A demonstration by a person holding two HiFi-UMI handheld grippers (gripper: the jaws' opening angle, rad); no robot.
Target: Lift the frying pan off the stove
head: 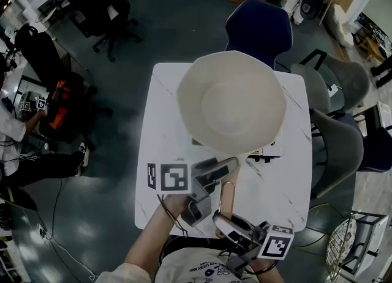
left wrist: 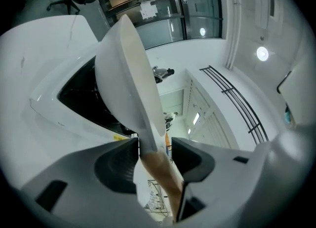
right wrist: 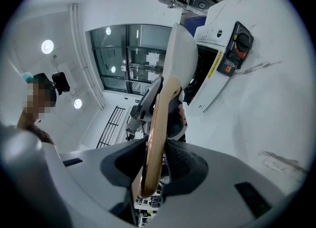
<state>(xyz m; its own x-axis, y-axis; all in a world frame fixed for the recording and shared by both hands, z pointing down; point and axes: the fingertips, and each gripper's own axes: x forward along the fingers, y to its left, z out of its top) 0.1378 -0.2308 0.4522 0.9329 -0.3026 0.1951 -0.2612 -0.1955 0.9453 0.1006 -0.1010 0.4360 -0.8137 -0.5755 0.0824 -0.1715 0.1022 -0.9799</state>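
In the head view a cream frying pan [head: 231, 101] hangs above the white table [head: 160, 147] and hides most of the stove [head: 271, 150]. Its wooden handle [head: 226, 199] points toward me. My right gripper [head: 224, 220] is shut on the handle's end [right wrist: 155, 133], with the pan [right wrist: 180, 59] tilted on edge beyond it. My left gripper [head: 215, 170] stands open around the handle's root [left wrist: 160, 170]. The handle rests against one jaw, with a gap at the other. The pan's rim [left wrist: 123, 74] rises over the black stove top [left wrist: 84, 98]. The stove's knob panel [right wrist: 232, 49] shows at the right.
A blue chair [head: 257, 27] stands behind the table and grey chairs [head: 337, 141] to its right. A black office chair [head: 104, 12] and a seated person [head: 18, 128] are off to the left. A wire basket [head: 349, 245] sits at the lower right.
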